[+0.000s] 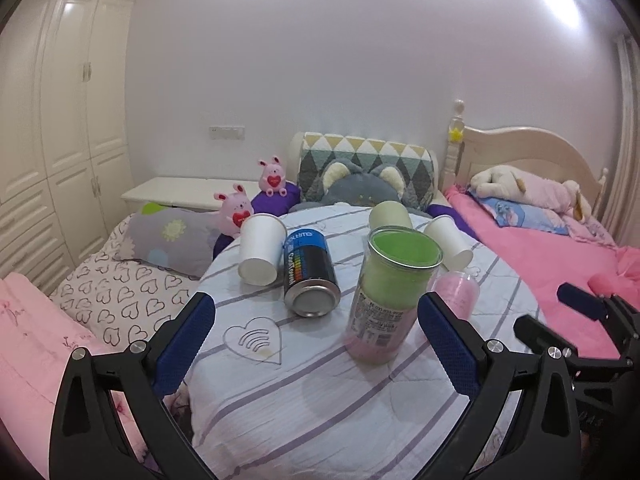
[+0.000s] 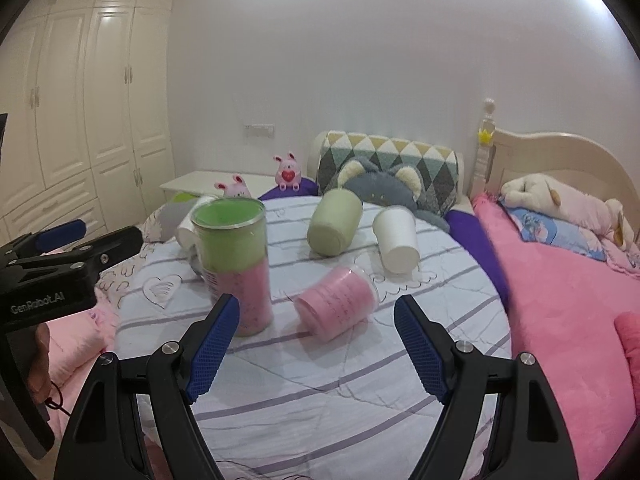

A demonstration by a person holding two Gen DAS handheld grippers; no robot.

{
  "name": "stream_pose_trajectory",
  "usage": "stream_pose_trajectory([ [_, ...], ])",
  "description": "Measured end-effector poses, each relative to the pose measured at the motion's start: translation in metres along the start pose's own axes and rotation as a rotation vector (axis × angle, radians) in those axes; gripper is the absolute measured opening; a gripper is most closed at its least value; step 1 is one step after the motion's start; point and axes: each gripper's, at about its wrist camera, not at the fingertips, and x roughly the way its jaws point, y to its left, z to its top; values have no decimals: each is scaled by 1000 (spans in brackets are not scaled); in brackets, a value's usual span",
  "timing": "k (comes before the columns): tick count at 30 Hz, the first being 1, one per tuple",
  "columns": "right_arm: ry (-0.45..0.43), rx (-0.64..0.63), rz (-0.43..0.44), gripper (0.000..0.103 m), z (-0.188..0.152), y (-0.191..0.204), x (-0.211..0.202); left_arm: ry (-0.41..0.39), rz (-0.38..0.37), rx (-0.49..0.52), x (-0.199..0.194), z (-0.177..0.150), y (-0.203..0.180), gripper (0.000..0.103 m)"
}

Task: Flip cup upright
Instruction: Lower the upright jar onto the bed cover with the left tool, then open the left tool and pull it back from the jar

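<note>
Pink clear cup [image 2: 336, 304] lies tipped ahead of the right hand-held gripper [image 2: 316, 352]; flip not begun.
Both the right and left hand-held gripper [image 1: 316, 344] gape wide, empty; green-and-pink tumbler [image 2: 236, 264] already upright.

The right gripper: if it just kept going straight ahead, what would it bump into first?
Most likely the pink cup lying on its side, centred between the open right gripper fingers. The tall upright green-and-pink jar stands just left of that path.

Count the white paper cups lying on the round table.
2. One white paper cup lies at the table's far left beside the spray can; the other white paper cup lies far right. Others may hide behind the tall jar.
</note>
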Motion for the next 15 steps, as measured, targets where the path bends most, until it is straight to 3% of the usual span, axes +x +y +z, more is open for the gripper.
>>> stream_pose_trajectory([
  [15, -93, -5, -38, 81, 7, 20, -43, 30, -49, 16, -26, 3, 9, 103],
])
